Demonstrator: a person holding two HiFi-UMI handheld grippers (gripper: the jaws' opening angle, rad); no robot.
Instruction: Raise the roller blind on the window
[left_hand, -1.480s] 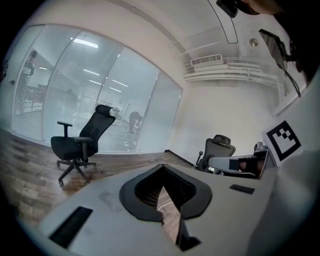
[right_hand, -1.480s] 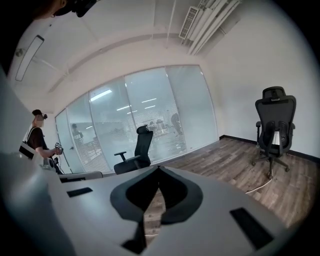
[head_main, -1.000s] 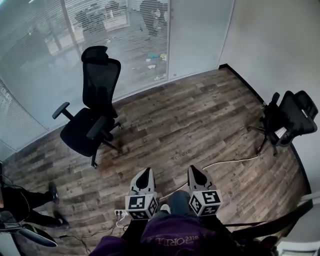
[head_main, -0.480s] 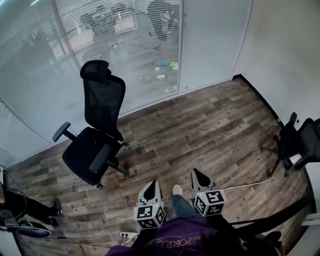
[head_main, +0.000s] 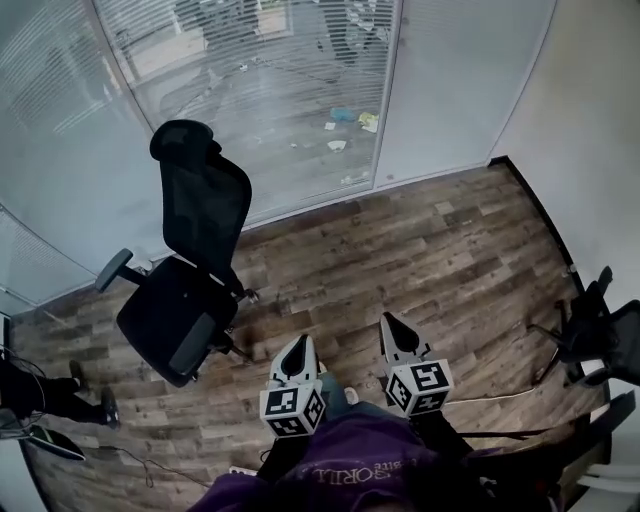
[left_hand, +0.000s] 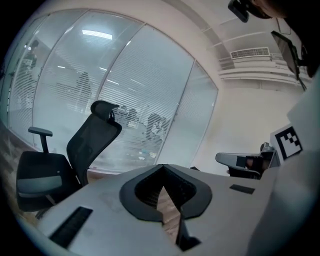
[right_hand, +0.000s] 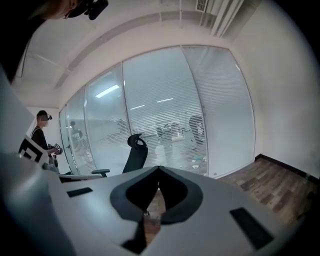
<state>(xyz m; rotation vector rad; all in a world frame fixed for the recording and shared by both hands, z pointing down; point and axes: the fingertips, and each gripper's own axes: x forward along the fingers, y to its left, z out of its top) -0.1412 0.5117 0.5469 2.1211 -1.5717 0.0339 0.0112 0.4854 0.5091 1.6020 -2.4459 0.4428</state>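
The window (head_main: 270, 80) is a glass wall with a slatted blind lowered over it, straight ahead across the wooden floor; it also fills the left gripper view (left_hand: 145, 100) and the right gripper view (right_hand: 165, 105). My left gripper (head_main: 297, 343) is held in front of my body and points at the glass, its jaws shut with nothing between them (left_hand: 162, 166). Beside it my right gripper (head_main: 388, 320) points the same way, also shut and empty (right_hand: 158, 167). Both are well short of the window. No cord or chain of the blind can be made out.
A black office chair (head_main: 185, 260) stands ahead on the left between me and the glass. A second black chair (head_main: 600, 335) sits at the right wall. A person (head_main: 40, 390) is at the far left edge. A cable (head_main: 500, 395) lies on the floor at right.
Both grippers have travelled forward with me toward the window. The glass and the black chair are nearer, and the chair at the right has slid to the frame's edge. Jaws stay shut.
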